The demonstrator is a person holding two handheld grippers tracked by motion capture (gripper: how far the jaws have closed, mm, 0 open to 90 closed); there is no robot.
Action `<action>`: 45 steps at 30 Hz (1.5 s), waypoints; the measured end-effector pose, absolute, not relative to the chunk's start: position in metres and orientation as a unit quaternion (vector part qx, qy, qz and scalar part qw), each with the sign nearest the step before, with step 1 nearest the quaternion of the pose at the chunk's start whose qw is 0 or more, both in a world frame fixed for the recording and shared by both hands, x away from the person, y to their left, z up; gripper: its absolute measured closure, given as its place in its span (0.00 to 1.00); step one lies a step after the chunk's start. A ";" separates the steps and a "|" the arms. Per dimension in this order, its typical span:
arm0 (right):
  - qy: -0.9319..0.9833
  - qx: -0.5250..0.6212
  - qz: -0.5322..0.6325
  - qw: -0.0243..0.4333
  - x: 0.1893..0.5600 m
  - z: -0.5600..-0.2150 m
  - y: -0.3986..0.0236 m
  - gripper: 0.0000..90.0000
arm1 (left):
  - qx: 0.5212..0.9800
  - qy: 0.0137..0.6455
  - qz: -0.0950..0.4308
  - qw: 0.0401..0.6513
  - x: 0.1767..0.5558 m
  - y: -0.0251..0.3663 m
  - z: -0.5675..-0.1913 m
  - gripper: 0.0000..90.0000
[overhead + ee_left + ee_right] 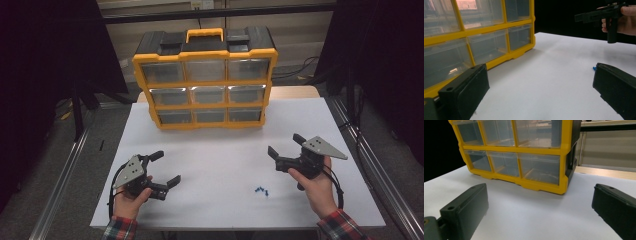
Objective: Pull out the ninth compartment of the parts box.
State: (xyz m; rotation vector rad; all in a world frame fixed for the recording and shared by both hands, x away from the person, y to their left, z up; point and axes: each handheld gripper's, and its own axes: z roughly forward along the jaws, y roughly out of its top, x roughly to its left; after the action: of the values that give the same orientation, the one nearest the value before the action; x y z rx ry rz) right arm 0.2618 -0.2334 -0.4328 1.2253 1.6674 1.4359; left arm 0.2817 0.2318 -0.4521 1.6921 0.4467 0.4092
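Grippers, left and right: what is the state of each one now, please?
Left gripper: open, holding nothing.
Right gripper: open, holding nothing.

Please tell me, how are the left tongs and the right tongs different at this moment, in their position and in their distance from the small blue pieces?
The left tongs sit at the table's near left, pointing right; the right tongs sit farther forward at the right, pointing left. The blue pieces lie closer to the right tongs, near that hand, and far from the left tongs. Both are open, empty, and face the yellow drawer organizer.
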 end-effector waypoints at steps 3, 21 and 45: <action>0.630 0.463 0.543 0.308 0.265 -0.432 -0.230 0.00 | 0.737 0.194 0.178 0.623 0.282 0.232 -0.452 0.00; 0.635 0.458 0.535 0.319 0.288 -0.425 -0.213 0.01 | 0.735 0.198 0.175 0.624 0.281 0.232 -0.452 0.00; 0.630 0.464 0.529 0.327 0.318 -0.426 -0.191 0.01 | 0.739 0.192 0.178 0.621 0.282 0.232 -0.452 0.00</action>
State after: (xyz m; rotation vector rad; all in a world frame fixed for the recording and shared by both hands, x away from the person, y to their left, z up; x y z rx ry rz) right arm 0.3179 -0.1908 -0.4264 1.2165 1.6513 1.3864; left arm 0.2824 0.2323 -0.4524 1.6987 0.4403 0.4087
